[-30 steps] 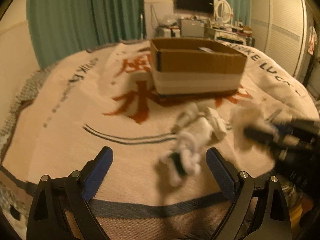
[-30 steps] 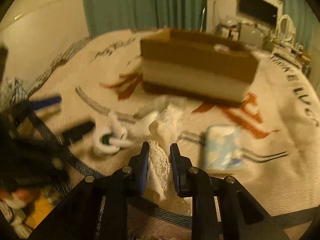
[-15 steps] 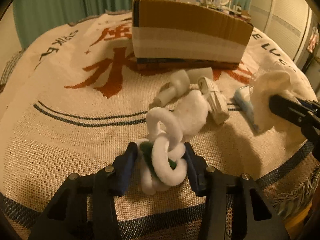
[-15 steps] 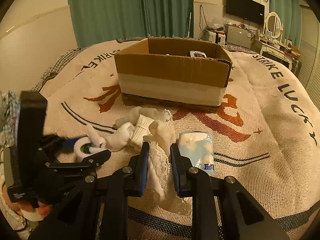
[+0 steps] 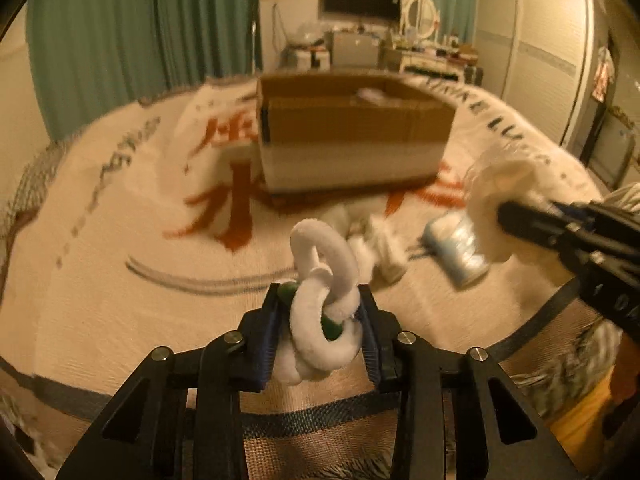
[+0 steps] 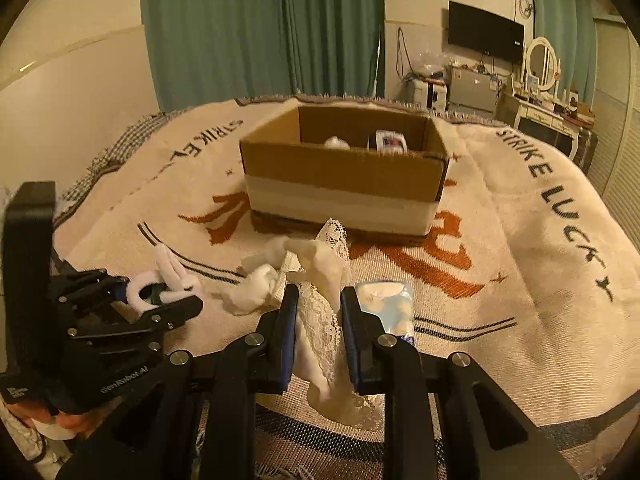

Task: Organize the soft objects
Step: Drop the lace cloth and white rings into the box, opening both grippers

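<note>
Two tongs are loaded: the left tongs (image 5: 320,330) pinch a white fluffy looped toy with green inside (image 5: 320,312), and the right tongs (image 6: 319,330) pinch a cream lace-trimmed cloth (image 6: 324,304), both held above the patterned woven bedspread (image 6: 500,280), short of the open brown cardboard box (image 6: 344,176). Risk lies in the dangling lace snagging the box rim, or the springy loops slipping free before reaching it. Loose white socks (image 6: 256,284) and a pale blue tissue pack (image 6: 386,304) lie on the bedspread.
</note>
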Motion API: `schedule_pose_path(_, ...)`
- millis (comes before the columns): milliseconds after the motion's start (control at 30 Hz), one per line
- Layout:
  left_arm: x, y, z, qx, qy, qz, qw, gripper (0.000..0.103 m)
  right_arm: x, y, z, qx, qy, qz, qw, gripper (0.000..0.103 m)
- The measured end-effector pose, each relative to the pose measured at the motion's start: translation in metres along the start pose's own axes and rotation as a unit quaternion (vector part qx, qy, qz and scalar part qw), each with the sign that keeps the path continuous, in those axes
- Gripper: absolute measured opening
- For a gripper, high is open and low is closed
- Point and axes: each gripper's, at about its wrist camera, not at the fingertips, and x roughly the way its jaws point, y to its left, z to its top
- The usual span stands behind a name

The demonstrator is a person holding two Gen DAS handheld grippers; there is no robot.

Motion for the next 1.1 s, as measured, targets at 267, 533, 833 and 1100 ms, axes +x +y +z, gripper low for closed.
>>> schedule_pose_path(267, -0.034, -0.022, 0.061, 0.051, -0.057, -0.024, 0.9968, 0.035, -0.029, -0.008, 0.048, -0.009, -0.051, 0.004, 0.999, 0.02)
schedule_pose_path(533, -0.026, -0.024, 0.138, 0.053, -0.099, -0.029, 0.9932, 0.035, -0.035, -0.036, 0.122, -0.001, -0.104, 0.009, 0.995, 0.02)
schedule_pose_path(833, 0.045, 0.0, 0.195, 0.041, -0.079, -0.001, 0.996, 0.035, 0.031, -0.068, 0.186, 0.01, -0.093, 0.019, 0.995, 0.02)
schedule_pose_path(1100, 0.122, 0.019, 0.206, 0.047, -0.04, 0.02, 0.9979, 0.035, 0.125, -0.087, 0.207, 0.029, -0.042, 0.04, 0.998, 0.02)
